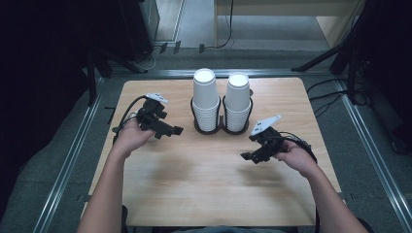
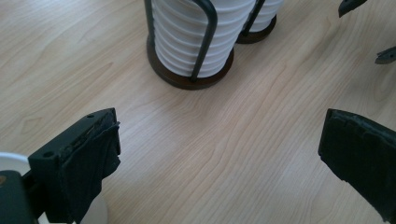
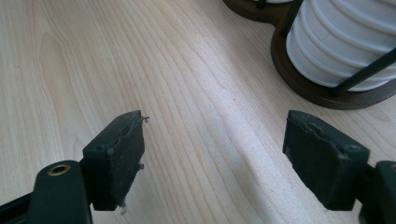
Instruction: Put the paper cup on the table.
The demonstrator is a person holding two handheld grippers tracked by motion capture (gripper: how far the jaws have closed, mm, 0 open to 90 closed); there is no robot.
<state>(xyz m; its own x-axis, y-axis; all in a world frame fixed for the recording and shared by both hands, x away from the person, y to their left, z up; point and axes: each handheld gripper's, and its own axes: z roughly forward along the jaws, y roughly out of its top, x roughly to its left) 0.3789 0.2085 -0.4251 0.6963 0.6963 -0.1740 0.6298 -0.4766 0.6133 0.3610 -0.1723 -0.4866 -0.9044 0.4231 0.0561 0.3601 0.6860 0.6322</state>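
Observation:
Two tall stacks of white paper cups, the left stack (image 1: 205,99) and the right stack (image 1: 237,101), stand side by side in a black wire holder (image 1: 221,130) at the middle back of the wooden table (image 1: 204,184). My left gripper (image 1: 169,132) hovers just left of the holder, jaws open and pointing toward it. In the left gripper view the gripper (image 2: 219,154) has only bare wood between its jaws, with the near cup stack (image 2: 187,37) ahead. My right gripper (image 1: 250,157) sits front right of the holder, open; in the right gripper view the gripper (image 3: 222,156) is empty, with a cup stack (image 3: 345,42) at the upper right.
The holder's dark round base (image 3: 299,81) rests on the tabletop. Metal rails (image 1: 68,160) run along the table's sides, and cables (image 1: 330,97) lie on the floor at the right. Tips of the other gripper (image 2: 385,55) appear at the far right of the left gripper view.

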